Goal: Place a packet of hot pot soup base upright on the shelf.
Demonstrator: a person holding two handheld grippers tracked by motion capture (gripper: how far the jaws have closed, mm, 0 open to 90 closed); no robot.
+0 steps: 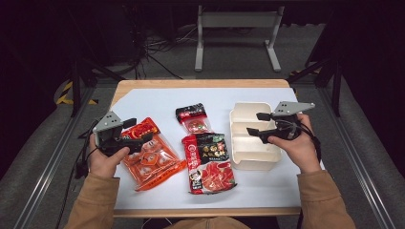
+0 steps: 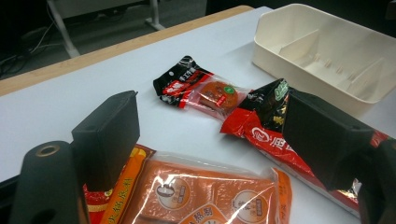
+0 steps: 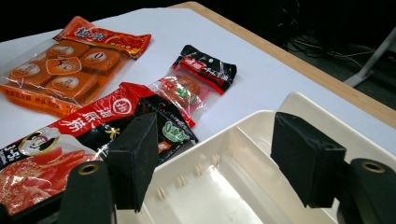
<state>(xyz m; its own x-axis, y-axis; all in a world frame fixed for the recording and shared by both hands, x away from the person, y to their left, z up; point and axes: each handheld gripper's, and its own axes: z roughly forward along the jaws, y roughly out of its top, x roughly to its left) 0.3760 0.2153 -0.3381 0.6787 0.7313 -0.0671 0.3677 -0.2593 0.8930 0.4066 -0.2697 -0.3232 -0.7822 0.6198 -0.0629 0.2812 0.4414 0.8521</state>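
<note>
An orange snack packet (image 1: 150,157) lies at the left of the white sheet, and my left gripper (image 1: 142,130) hovers open over its upper end. In the left gripper view the jaws (image 2: 210,126) stand wide apart with nothing between them, above the orange packet (image 2: 205,196). A small black-and-red packet (image 1: 193,118) and a large red-and-black packet (image 1: 210,162) lie in the middle. My right gripper (image 1: 254,123) is open above the cream divided tray (image 1: 239,114). In the right gripper view its jaws (image 3: 217,140) frame the tray (image 3: 224,186), which holds nothing.
The white sheet (image 1: 143,100) covers a wooden table whose far edge (image 1: 200,83) shows as a strip. Beyond it stand a grey metal frame (image 1: 236,21) and cables on the floor. Dark tripod legs (image 1: 76,81) flank the table.
</note>
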